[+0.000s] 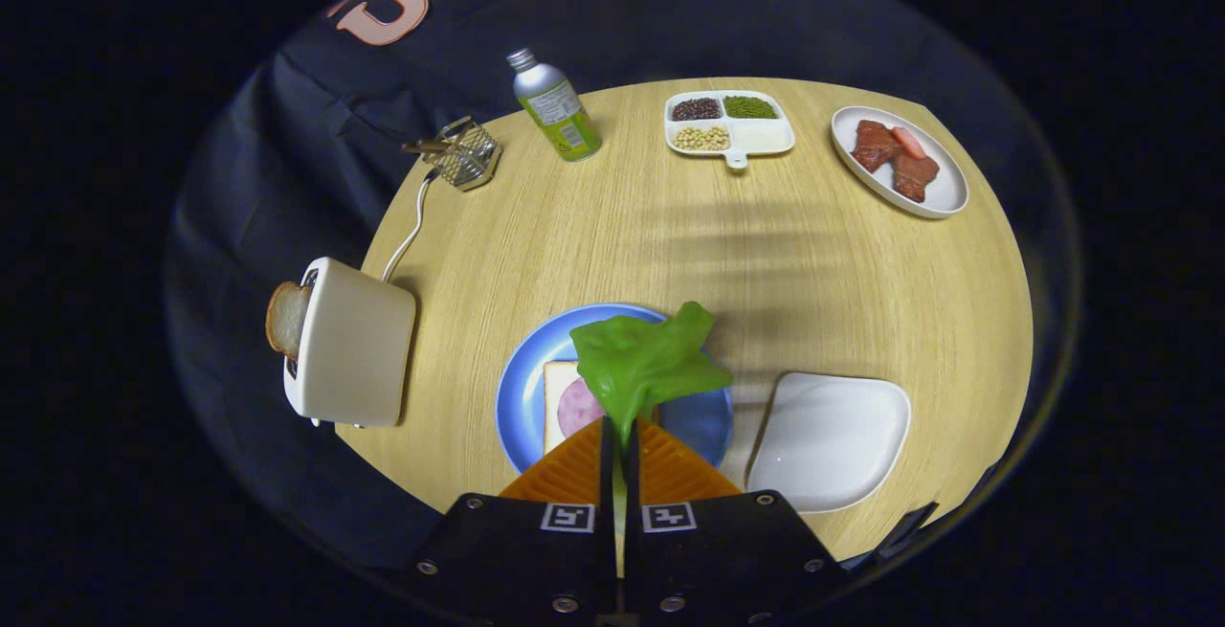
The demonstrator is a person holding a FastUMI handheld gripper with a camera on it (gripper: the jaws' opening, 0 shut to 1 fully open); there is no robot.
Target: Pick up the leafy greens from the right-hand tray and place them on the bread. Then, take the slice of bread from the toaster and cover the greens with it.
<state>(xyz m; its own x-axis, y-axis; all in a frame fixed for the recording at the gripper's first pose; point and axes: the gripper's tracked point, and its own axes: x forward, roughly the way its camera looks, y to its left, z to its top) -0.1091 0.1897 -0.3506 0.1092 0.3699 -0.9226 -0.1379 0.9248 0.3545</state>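
My gripper is shut on the stem end of a bright green lettuce leaf, which hangs out ahead of the fingers. The leaf is above a blue plate that holds a slice of white bread with a pink round of ham on it; the leaf hides part of both. Left of the plate stands a white toaster with a slice of toast sticking out of its top. Right of the plate lies a white tray with nothing in it.
A round wooden table carries it all. Far side: a green-labelled metal bottle, a small wire rack by the toaster's cord, a divided dish of beans, and an oval plate of meat slices.
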